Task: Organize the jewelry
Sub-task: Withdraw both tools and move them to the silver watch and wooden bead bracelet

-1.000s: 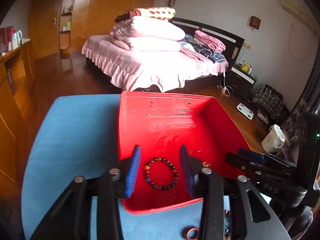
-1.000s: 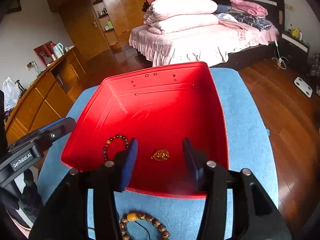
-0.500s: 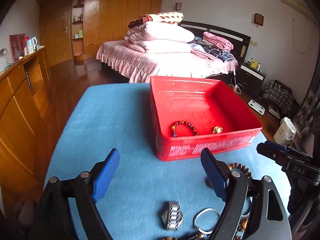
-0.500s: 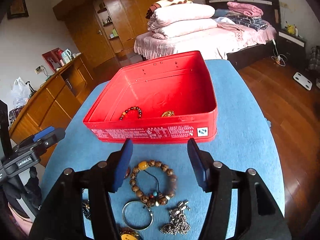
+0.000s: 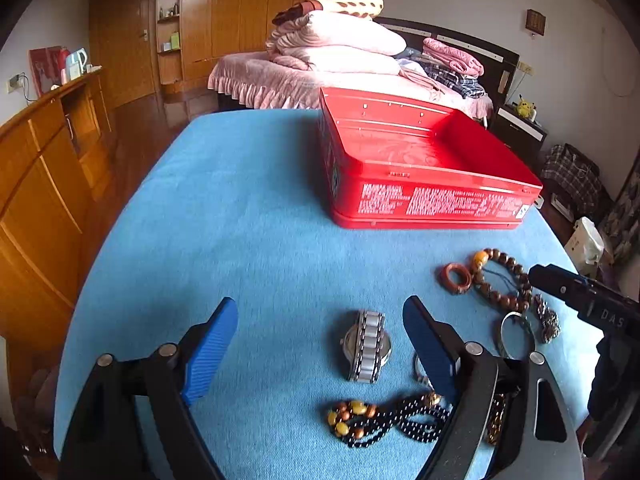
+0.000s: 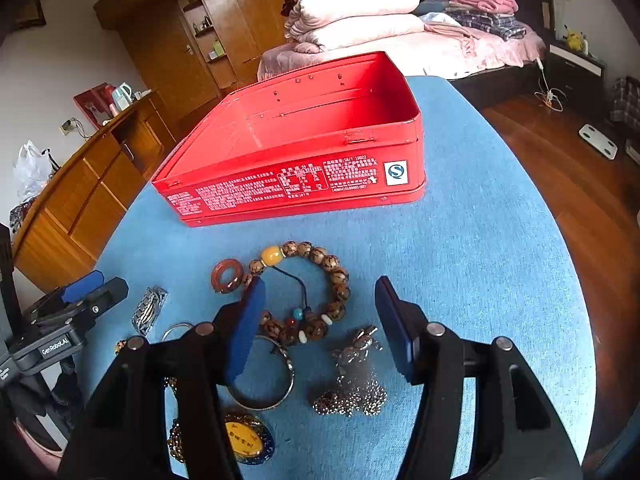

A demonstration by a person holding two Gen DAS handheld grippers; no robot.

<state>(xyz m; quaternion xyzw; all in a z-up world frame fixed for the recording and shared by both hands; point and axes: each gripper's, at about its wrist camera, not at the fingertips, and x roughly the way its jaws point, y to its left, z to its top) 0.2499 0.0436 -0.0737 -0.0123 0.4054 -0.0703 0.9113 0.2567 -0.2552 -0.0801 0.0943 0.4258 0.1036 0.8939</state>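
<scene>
The left tool (image 5: 320,344), its blue pads having just spread wide and gripping nothing, hangs over the blue-covered bench (image 5: 240,220); the silver metal-link wristwatch (image 5: 366,346) lies between them, nearer the right-hand pad, band running away from the tool. The right tool (image 6: 318,316), half open and empty, hovers over the brown wooden-bead bracelet (image 6: 316,280); the open red tin box (image 6: 304,148) sits beyond both.

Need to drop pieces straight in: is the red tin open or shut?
Open. The red tin has no lid on it; both wrist views look over its rim onto the bare inner walls. Its floor is hidden from here.
</scene>
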